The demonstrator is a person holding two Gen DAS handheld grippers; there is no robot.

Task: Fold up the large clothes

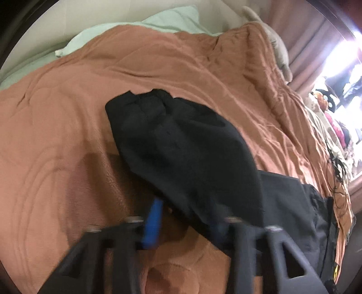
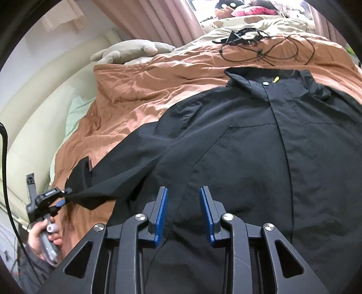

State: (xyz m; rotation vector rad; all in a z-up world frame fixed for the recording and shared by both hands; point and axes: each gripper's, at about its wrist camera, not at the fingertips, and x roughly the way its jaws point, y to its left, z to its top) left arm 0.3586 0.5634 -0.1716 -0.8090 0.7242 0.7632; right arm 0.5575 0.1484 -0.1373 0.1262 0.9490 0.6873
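A large black jacket (image 2: 248, 144) lies front up on a brown bedspread (image 2: 140, 90), collar at the far end. My right gripper (image 2: 183, 194) is open and empty, hovering over the jacket's lower front. My left gripper (image 2: 64, 199) shows at the left of the right wrist view, shut on the cuff of the jacket's sleeve (image 2: 126, 171), which is pulled out sideways. In the left wrist view the sleeve (image 1: 181, 147) drapes over my left gripper (image 1: 187, 210) and hides its right finger; the image is blurred.
A tangle of black cables and a small device (image 2: 248, 38) lies on the bedspread beyond the collar. A grey plush toy (image 2: 133, 50) and pink curtains (image 2: 158, 20) are at the back. A pale green pillow (image 1: 135, 27) and cream headboard (image 2: 38, 108) lie to the left.
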